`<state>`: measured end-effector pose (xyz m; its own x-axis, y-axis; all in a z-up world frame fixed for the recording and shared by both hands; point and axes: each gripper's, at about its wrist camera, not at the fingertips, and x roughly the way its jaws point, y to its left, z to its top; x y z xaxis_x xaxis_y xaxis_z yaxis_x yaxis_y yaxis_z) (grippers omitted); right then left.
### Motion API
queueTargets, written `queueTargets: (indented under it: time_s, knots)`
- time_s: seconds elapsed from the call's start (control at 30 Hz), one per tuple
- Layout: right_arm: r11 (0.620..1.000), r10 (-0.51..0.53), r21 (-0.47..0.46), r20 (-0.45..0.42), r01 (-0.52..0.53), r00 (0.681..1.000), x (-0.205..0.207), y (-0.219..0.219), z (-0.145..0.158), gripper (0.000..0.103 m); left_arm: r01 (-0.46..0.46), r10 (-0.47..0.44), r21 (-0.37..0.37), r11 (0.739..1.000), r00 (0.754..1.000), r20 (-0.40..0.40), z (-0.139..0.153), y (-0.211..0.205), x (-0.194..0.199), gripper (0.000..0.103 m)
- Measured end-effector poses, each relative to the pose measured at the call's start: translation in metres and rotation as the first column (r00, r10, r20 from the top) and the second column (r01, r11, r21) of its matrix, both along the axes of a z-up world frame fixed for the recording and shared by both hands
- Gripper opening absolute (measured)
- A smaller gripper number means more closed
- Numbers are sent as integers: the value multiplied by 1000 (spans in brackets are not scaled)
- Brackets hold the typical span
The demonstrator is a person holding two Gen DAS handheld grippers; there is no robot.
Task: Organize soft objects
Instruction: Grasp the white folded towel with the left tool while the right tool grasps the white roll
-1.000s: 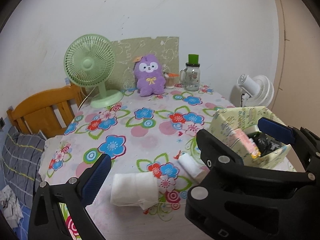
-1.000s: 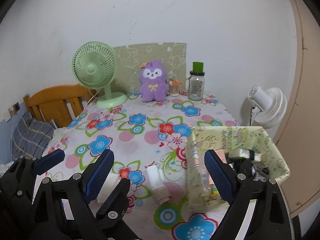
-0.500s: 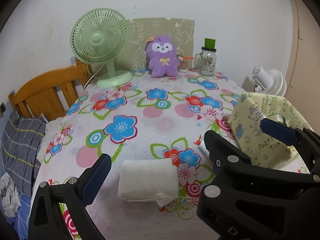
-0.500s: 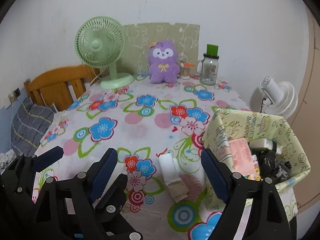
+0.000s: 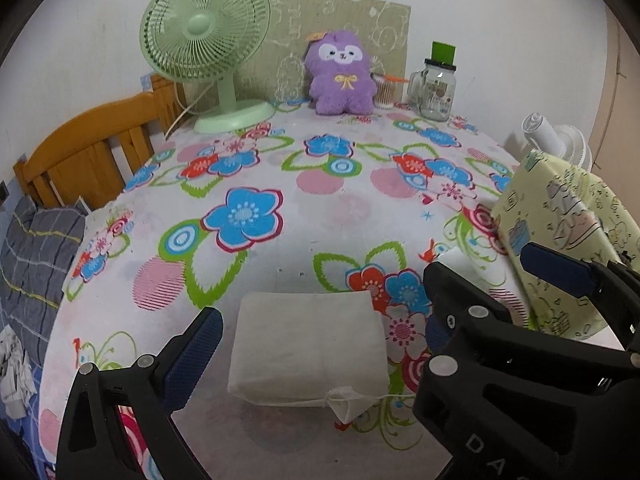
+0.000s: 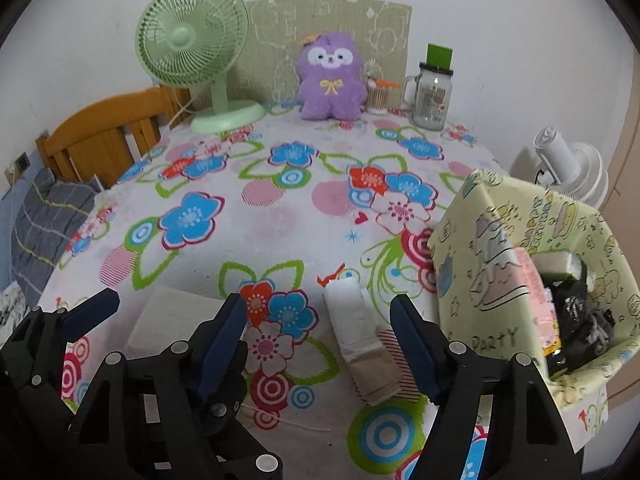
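A folded white cloth (image 5: 308, 344) lies on the flowered tablecloth (image 5: 320, 208) near its front edge. My left gripper (image 5: 316, 328) hangs low over it, open, one finger on each side and neither pad touching. To its right lies a rolled white and beige cloth (image 6: 356, 340). My right gripper (image 6: 318, 304) straddles this roll with its jaws closing; the roll sits near the right finger, and the pads stand clear of it. The folded cloth (image 6: 172, 316) is partly hidden behind the fingers in the right wrist view. A purple plush toy (image 5: 340, 76) sits at the back.
A yellow-green patterned box (image 6: 500, 240) with a pink packet and black items stands close on the right. At the back are a green fan (image 5: 204, 24) and a glass jar mug (image 5: 436, 84). A wooden headboard (image 5: 88, 148) is left, a white fan (image 6: 568, 168) right.
Both grippers have come down and forward toward the table, so the two cloths look larger and sit between the fingers. The right gripper's jaws have narrowed.
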<state>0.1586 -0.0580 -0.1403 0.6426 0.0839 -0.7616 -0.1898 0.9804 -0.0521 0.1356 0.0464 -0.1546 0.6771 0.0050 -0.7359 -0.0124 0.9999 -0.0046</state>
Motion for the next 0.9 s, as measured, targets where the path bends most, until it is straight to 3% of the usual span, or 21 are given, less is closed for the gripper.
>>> queueTargets:
  time_s: [0.2,0.57,0.77,0.9]
  knots:
    - [1000,-10,-15,-49,9,999,11,-1,-15,68,-11,11,7,1000,999,-35,-14,-1,9,102]
    - [999,-36,-15,-115,34,993,26,-8,-38,67,-55,57,23,998,993,-101,-34,1,26,102]
    - [999,-52,1,-127,53,991,32,-13,-43,67,-56,58,19,998,994,-96,-35,-1,25,102]
    - [998,-53,22,-136,56,989,33,-15,-45,61,-43,43,8,999,995,-92,-34,-2,25,97]
